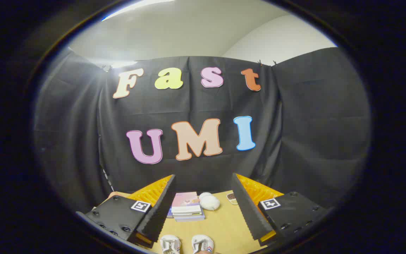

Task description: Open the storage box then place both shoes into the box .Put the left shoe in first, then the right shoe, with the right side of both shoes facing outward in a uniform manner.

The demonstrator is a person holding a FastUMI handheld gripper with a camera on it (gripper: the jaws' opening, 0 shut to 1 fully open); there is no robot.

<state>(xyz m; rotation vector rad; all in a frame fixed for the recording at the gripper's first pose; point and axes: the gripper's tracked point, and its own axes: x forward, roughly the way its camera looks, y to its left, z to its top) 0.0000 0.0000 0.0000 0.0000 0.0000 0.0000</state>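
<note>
White shoes [186, 243] lie just under the wide-spread, empty tongs [203, 208]; tilt down to find the box, not visible yet

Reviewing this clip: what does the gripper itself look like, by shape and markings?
The gripper has two flat fingers with saw-toothed inner edges. Each sits on a blocky mount with screws and a square black-and-white tag. Ribbed panels sit behind them.

From my seat, a ceiling light [136, 5] glares at top, hazing the cloth wall [312, 116]; fisheye bends the edges, while the gripper [203, 204], fingers spread, stays sharp.
</note>
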